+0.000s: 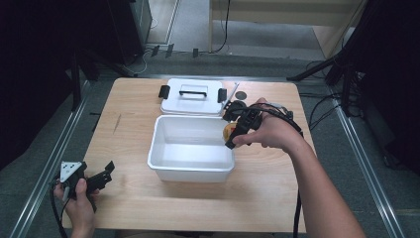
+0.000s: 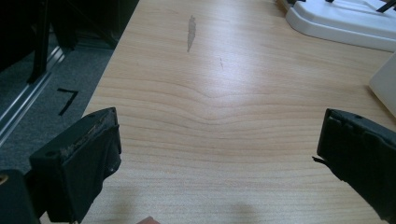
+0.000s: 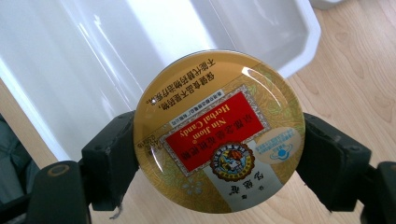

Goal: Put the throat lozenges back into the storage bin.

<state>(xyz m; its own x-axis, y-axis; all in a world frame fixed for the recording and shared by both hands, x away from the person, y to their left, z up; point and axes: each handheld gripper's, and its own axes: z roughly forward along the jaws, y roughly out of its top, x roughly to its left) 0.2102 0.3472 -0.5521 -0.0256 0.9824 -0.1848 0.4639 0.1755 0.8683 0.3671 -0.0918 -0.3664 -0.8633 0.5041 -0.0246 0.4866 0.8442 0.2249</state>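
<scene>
The wooden worktop (image 1: 124,144) carries an open white bin (image 1: 192,148) at its centre, with the bin's lid (image 1: 193,96) lying flat just beyond its far edge. The right claw (image 1: 231,133) is at the bin's right rim, closed on a round gold candy tin (image 3: 219,130) held over the rim. The left claw (image 1: 101,174) sits at the near left corner, jaws spread wide with bare wood between them.

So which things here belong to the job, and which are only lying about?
In use:
- round candy tin, clamped in the right tongs
- open white bin, right beside it

Likely idle:
- white lid behind the bin
- left tongs, open over bare table
- small black disc
</scene>
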